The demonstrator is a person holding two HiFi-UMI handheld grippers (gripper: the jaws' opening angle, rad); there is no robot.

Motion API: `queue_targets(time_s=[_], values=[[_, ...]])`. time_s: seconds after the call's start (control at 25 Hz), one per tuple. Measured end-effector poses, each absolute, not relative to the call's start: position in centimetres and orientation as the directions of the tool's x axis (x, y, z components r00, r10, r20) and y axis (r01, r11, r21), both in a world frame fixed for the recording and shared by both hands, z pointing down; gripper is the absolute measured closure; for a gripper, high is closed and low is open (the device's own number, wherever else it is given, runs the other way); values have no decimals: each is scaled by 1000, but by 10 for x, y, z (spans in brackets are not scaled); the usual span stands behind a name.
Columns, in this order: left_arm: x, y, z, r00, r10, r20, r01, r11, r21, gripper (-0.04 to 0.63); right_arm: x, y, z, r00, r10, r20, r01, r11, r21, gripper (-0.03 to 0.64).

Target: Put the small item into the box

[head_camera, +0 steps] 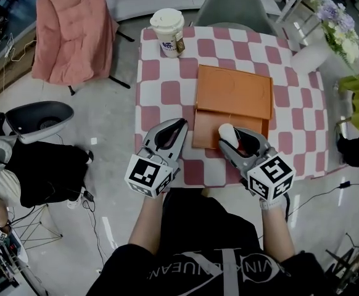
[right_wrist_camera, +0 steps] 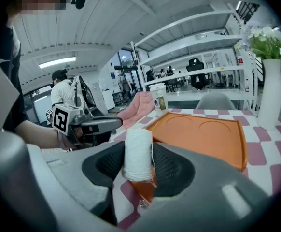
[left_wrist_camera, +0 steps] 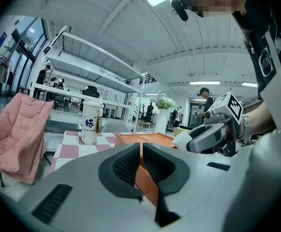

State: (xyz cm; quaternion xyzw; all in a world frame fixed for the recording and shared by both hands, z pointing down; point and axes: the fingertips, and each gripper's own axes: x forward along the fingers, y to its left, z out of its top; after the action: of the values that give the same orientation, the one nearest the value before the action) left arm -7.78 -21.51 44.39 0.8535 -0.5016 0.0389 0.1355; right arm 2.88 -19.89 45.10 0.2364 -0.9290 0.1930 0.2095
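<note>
An orange box (head_camera: 235, 91) lies open on the checked table (head_camera: 161, 91), its flat lid toward the far side. My right gripper (head_camera: 230, 137) hangs over the box's near part, shut on a small white spool (head_camera: 227, 130). In the right gripper view the spool (right_wrist_camera: 138, 149) stands upright between the pads, with the orange box (right_wrist_camera: 203, 134) beyond it. My left gripper (head_camera: 181, 126) hovers just left of the box's near corner, shut and empty. In the left gripper view the jaws (left_wrist_camera: 141, 151) nearly touch, and an orange edge of the box (left_wrist_camera: 131, 138) shows behind them.
A white paper cup (head_camera: 168, 32) stands at the table's far left. A white vase with flowers (head_camera: 327, 32) sits at the far right corner. A grey chair (head_camera: 235, 8) is behind the table, and a pink jacket (head_camera: 68, 29) hangs over a chair to the left.
</note>
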Motion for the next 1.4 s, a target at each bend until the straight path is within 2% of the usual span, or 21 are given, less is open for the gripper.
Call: queue_targets(time_s=[0.16,0.4,0.96,1.4], values=[[-75,-218,451,510,-829,230,-860,-481,171,572,23,-201,467,-749,-301,590,-504,837,-213,445],[-77,-222,459,517,-822,238,-855,-484,185,572,14,-206,487,-700,-233,675,-462,868,-180,444],[-76,-234,476,535,-804,262,-844,-494,208,572,-3,-209,521,-618,-123,776,-377,913,-155,445],[-81,-234,491,531,-798,285,-845,-478,239,572,-8,-208,537,-596,-67,800,-341,923,-177,445]])
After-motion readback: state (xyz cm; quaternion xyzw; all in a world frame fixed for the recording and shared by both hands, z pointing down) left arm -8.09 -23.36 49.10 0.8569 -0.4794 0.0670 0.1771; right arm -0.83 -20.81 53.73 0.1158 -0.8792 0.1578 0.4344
